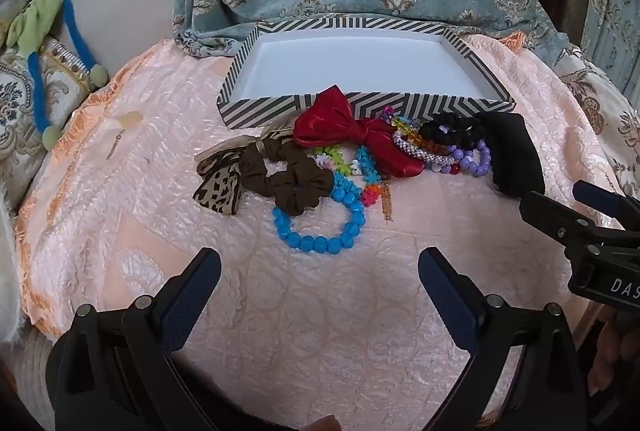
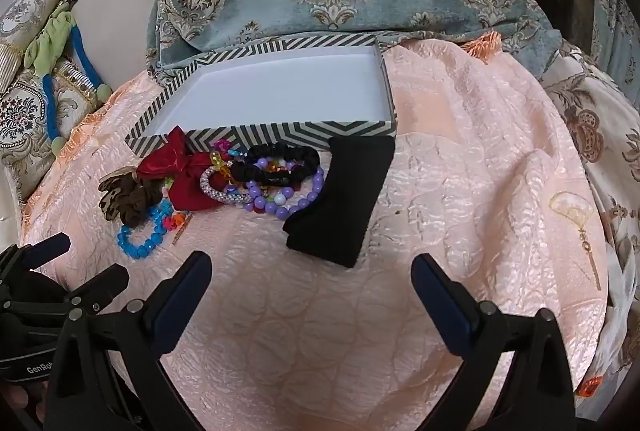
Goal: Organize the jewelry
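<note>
Two tongs hang wide open over a pink quilted cloth [image 1: 280, 311], and neither holds or touches anything.

Going left to right in the left wrist view: a leopard-print bow [image 1: 218, 183] lies at the left end of the heap, just above centre frame, touching a brown scrunchie [image 1: 280, 179]. Below the scrunchie sits a blue bead bracelet [image 1: 320, 231], the nearest piece to the left tongs [image 1: 320, 275], whose fingers [image 1: 192, 295] frame it from the lower part of the frame. Next comes a red bow [image 1: 352, 135], leaning against the front wall of the striped box [image 1: 264, 107]. Small coloured bead bands are tangled around it. Further right are a silver band [image 1: 420, 151], a black scrunchie [image 1: 448, 129], purple beads [image 1: 472, 159] and a black cloth [image 1: 512, 155] at the right end.

The box sits in the upper middle, open and with nothing in it, directly behind the heap. I judge it is set there as the place for the pieces, so none has been sorted yet.

In the right wrist view the right tongs [image 2: 312, 279] hover in the lower frame just below the black cloth [image 2: 340, 199], fingers [image 2: 436, 299] spread well apart over bare cloth. Both tongs tilt down toward the heap, each lined up with its own end of it, which looks like readiness for a first pick: blue bracelet on the left, black cloth on the right.
</note>
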`<action>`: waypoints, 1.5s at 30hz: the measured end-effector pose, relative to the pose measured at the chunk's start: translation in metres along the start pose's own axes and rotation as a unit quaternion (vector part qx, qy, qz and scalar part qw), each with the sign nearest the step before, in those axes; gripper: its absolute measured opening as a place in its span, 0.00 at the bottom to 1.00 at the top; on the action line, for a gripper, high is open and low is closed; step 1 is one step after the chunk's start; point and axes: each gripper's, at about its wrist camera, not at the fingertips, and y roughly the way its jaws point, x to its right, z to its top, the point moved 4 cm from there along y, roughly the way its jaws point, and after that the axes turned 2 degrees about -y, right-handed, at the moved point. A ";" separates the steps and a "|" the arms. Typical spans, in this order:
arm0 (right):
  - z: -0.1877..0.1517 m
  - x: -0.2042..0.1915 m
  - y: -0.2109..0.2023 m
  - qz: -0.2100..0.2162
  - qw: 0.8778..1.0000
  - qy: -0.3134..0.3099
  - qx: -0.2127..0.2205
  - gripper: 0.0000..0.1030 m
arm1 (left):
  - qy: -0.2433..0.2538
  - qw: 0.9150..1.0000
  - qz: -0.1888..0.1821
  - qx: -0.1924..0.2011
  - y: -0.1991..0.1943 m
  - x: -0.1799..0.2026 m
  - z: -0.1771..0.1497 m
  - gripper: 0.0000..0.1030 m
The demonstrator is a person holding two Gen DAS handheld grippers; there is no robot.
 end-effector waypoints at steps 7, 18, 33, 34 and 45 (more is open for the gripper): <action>0.000 -0.001 0.000 0.000 1.000 0.000 0.000 0.99 | 0.000 1.000 -0.001 0.000 0.000 -0.001 0.000 0.84; 0.000 -0.002 0.000 0.001 1.000 -0.002 0.000 0.99 | 0.000 1.000 0.002 0.006 -0.001 -0.002 -0.001 0.84; 0.000 -0.001 0.000 0.001 1.000 -0.002 0.000 0.99 | -0.001 1.000 0.002 0.006 -0.002 0.000 0.000 0.84; 0.000 -0.001 -0.001 0.001 1.000 -0.002 0.000 0.99 | -0.002 1.000 0.002 0.006 -0.002 0.000 0.000 0.84; 0.000 -0.001 0.000 0.001 1.000 -0.002 -0.001 0.99 | -0.001 1.000 0.005 0.005 -0.001 0.000 0.000 0.84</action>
